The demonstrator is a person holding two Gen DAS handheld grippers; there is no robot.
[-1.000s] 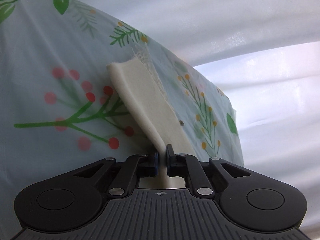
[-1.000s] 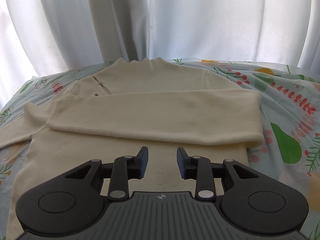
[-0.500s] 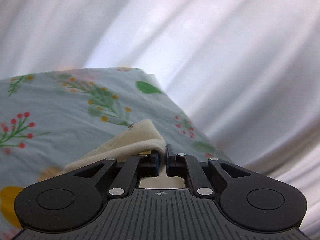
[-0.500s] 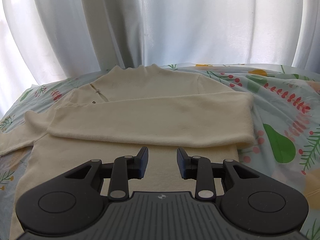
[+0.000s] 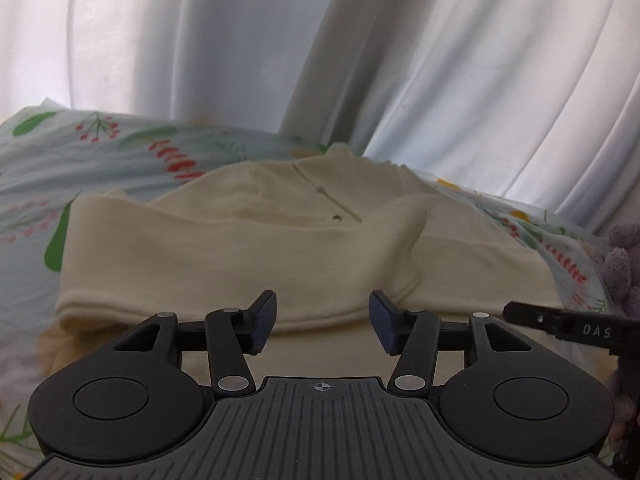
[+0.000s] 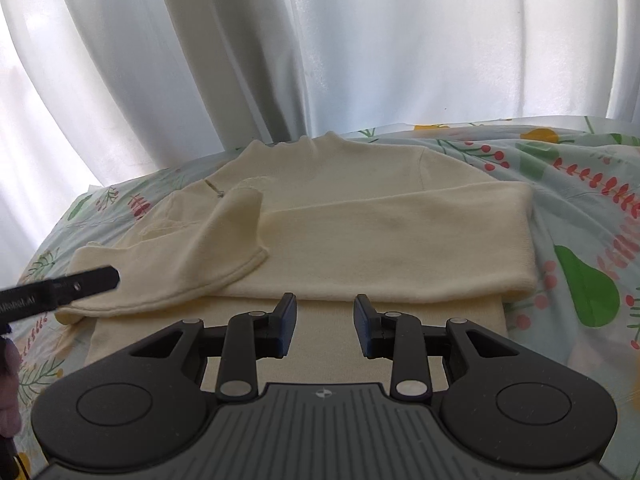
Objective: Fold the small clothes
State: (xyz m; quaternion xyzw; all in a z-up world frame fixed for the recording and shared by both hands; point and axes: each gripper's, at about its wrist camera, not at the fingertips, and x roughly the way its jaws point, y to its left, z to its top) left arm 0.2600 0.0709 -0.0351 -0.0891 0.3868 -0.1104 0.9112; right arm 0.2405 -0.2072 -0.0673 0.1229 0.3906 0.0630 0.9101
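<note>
Free room and obstructions, both wrist views.

- Cream sweater [image 6: 360, 200]: lies flat across the middle of the floral sheet [image 6: 580, 184]; both sleeves folded across the body, low relief, passable above.
- Right sleeve fold [image 6: 400, 248]: bulging edge toward the right; bare sheet just beside it.
- Left sleeve cuff [image 6: 192, 276]: overlaps the other sleeve, slightly raised.
- White curtain [image 6: 360, 40]: hangs directly behind the collar, closing the far side.
- Left hand-held gripper [image 5: 322, 322]: jaws apart, gap empty, over the lower body.
- Right hand-held gripper [image 6: 325, 325]: likewise, just beside the left.
- Purple plush object [image 5: 622, 268]: at the right edge in the left view, identity unclear.
</note>
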